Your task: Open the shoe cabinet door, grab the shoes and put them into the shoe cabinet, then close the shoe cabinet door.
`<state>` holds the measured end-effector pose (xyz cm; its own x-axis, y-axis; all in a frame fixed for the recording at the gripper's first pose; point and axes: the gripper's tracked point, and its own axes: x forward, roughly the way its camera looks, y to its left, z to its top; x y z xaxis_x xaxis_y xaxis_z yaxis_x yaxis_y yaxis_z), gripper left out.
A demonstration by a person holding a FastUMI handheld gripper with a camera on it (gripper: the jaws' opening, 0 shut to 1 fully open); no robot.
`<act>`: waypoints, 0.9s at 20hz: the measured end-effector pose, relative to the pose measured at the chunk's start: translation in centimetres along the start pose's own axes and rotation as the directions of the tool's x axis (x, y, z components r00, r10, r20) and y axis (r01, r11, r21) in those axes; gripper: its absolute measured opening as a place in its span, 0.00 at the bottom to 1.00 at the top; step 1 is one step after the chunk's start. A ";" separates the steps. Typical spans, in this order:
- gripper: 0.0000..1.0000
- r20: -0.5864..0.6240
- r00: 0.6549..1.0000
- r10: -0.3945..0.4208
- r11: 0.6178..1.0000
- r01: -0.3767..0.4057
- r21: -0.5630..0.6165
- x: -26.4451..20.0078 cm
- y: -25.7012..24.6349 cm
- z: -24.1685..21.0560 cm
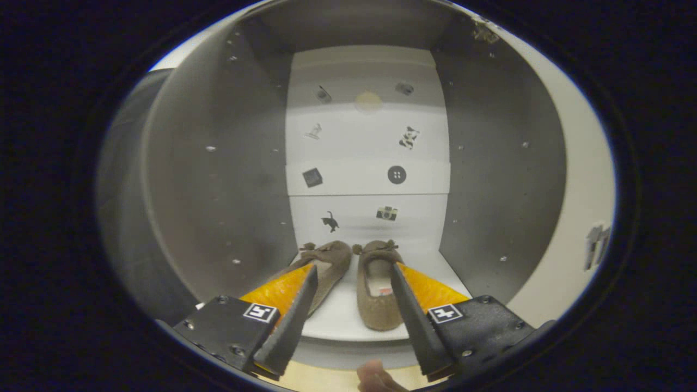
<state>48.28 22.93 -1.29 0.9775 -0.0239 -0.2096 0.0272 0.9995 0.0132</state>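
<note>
A: Where do the shoes [354,277] sit?

B: Both lie inside the open shoe cabinet [218,179], side by side on its white floor, toes pointing toward the far back wall. The left shoe [332,264] is partly hidden behind the left finger; the right shoe [375,294] shows its whole opening and insole, with its heel near the cabinet's front edge.

A: And the gripper [354,272]?

B: Its jaws stand wide apart and hold nothing. The fingers reach in from the near side, one over the outer edge of each shoe, with a bare strip of floor between them.

A: Anything else in there?

B: The white back panel [368,141] carries small dark stickers: a cat [329,221], a camera [386,213], a button [397,175]. A fingertip [375,375] shows at the near edge, below the fingers.
</note>
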 end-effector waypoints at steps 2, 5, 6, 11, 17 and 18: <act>0.97 0.013 1.000 0.021 1.000 -0.021 0.004 -4.3 0.8 -0.1; 0.98 0.050 0.997 0.063 0.998 -0.064 0.014 -11.6 2.3 0.2; 0.98 0.053 0.996 0.068 0.997 -0.069 0.018 -14.1 2.4 -0.1; 0.99 0.027 0.999 0.044 0.999 -0.043 -0.023 -26.6 1.1 -1.6; 0.99 0.061 0.986 0.154 0.988 -0.153 -0.017 -40.6 -1.2 -0.6; 0.99 0.076 0.985 0.158 0.987 -0.157 -0.018 -42.4 -2.3 -0.4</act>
<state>6.70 21.66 7.16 0.9825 0.1329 -0.1304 -0.1303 0.9911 0.0283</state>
